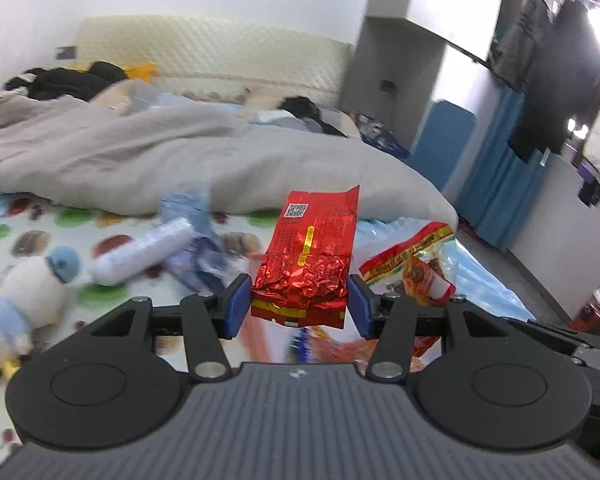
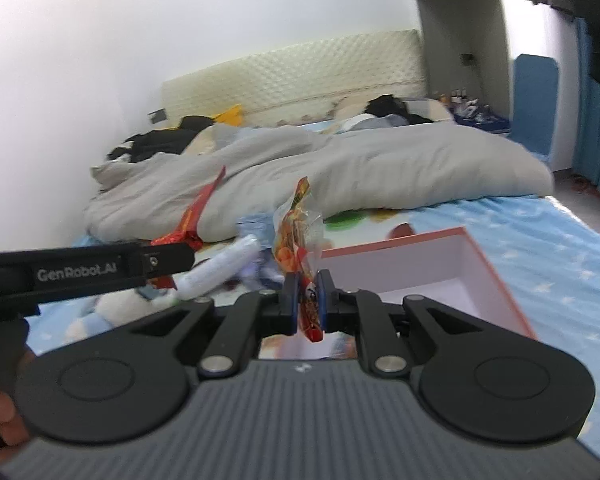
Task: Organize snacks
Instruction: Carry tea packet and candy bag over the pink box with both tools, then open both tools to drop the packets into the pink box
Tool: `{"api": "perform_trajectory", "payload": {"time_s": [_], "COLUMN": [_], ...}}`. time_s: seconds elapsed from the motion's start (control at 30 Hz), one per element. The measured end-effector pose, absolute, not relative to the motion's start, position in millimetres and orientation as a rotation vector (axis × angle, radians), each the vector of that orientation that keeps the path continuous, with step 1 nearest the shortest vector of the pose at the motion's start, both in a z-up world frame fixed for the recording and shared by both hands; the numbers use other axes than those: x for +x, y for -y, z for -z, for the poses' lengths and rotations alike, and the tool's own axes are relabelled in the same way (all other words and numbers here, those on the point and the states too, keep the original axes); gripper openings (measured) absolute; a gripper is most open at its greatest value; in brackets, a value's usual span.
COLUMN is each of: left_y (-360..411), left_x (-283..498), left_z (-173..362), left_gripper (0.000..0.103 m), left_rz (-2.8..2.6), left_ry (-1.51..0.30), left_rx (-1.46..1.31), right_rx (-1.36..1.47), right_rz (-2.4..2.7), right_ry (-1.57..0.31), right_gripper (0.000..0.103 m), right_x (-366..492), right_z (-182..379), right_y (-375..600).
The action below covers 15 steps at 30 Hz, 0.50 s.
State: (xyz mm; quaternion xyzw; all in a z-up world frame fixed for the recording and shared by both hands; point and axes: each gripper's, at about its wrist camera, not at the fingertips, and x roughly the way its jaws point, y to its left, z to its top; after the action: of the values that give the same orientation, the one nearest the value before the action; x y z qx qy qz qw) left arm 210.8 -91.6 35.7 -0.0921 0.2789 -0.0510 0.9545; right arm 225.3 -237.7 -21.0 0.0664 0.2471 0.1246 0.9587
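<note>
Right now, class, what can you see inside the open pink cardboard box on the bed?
The pink cardboard box shows only bare white walls and floor. Its near part is hidden behind the right gripper, so anything there cannot be seen.

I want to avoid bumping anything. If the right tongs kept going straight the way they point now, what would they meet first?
Probably the open pink box, just ahead and slightly right of the right tongs, which grip a snack packet. Depth is unclear; they might pass its left edge toward the grey blanket.

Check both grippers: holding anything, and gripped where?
Left gripper: crinkled red foil packet, pinched across its lower end. Right gripper: clear orange-and-red snack wrapper, clamped near its bottom edge.
</note>
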Motion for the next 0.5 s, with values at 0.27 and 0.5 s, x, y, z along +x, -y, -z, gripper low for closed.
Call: {"api": "perform_trajectory", "payload": {"time_s": [0.27, 0.5], "left_y": [142.5, 164.1], "left_x": [246.0, 273.5], "left_z": [14.8, 57.8], "left_gripper": [0.058, 0.058], "left_rz": [0.175, 0.188], "left_ry": [-0.706, -0.788], "left_rx": [-0.175, -0.105], "right_rx": [0.19, 0.205], "right_rz": [-0.169, -0.131], "right_ry": [-0.566, -0.63], "right_gripper": [0.013, 0.013], "right_x": [235.6, 257.3], "right_z": [68.1, 108.7], "right_y": [279.2, 287.0]}}
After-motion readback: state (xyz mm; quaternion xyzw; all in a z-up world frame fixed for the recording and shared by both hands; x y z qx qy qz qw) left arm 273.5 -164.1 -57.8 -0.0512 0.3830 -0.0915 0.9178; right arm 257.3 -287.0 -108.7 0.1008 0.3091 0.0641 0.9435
